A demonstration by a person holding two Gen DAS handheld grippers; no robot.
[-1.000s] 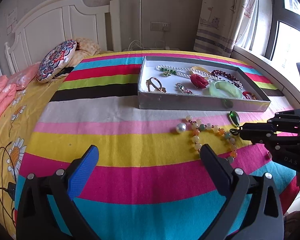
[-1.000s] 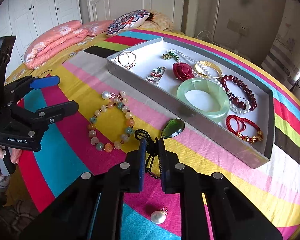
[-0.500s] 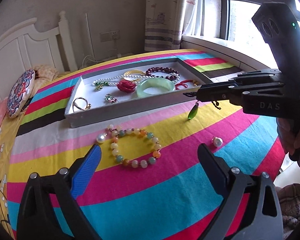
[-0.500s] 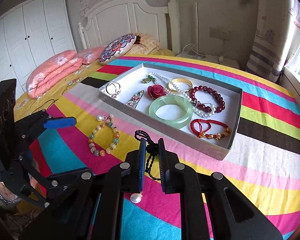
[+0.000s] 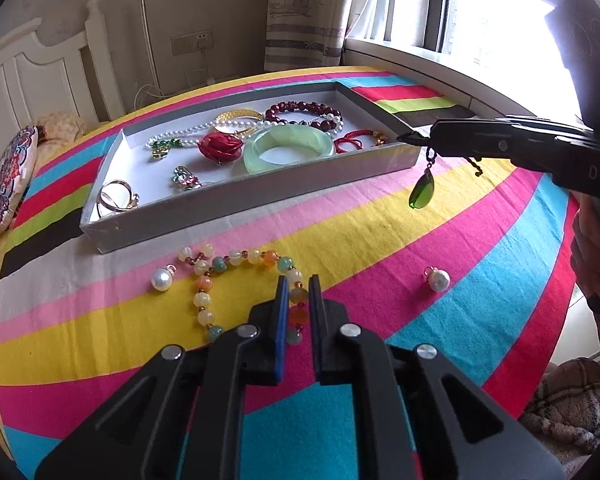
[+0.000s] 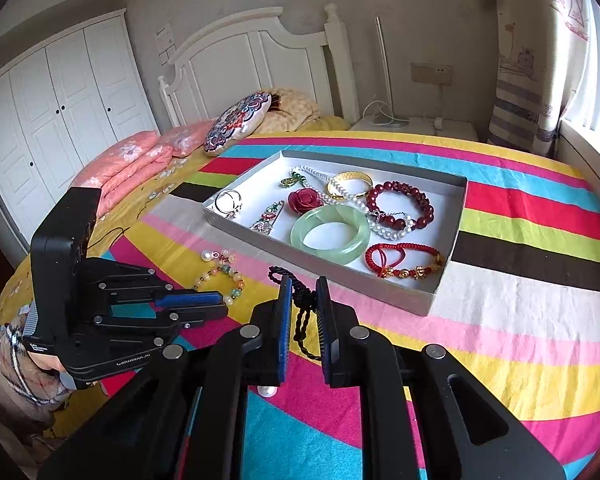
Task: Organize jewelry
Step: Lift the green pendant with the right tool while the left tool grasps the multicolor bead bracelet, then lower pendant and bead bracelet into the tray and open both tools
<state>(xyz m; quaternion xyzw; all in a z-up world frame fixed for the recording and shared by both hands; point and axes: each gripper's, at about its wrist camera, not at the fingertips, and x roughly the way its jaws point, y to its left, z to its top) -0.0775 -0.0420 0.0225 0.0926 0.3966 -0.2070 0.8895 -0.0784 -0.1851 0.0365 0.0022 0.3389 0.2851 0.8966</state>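
Right gripper (image 6: 302, 300) pinches the twisted black cord (image 6: 300, 320) of a glassy green teardrop pendant (image 5: 421, 191), hanging just beside the grey tray (image 5: 260, 190) wall. A swing could catch that rim. Left gripper (image 5: 298, 300) is pressed onto the round, glossy bead bracelet (image 5: 236, 276) (elastic may snag).
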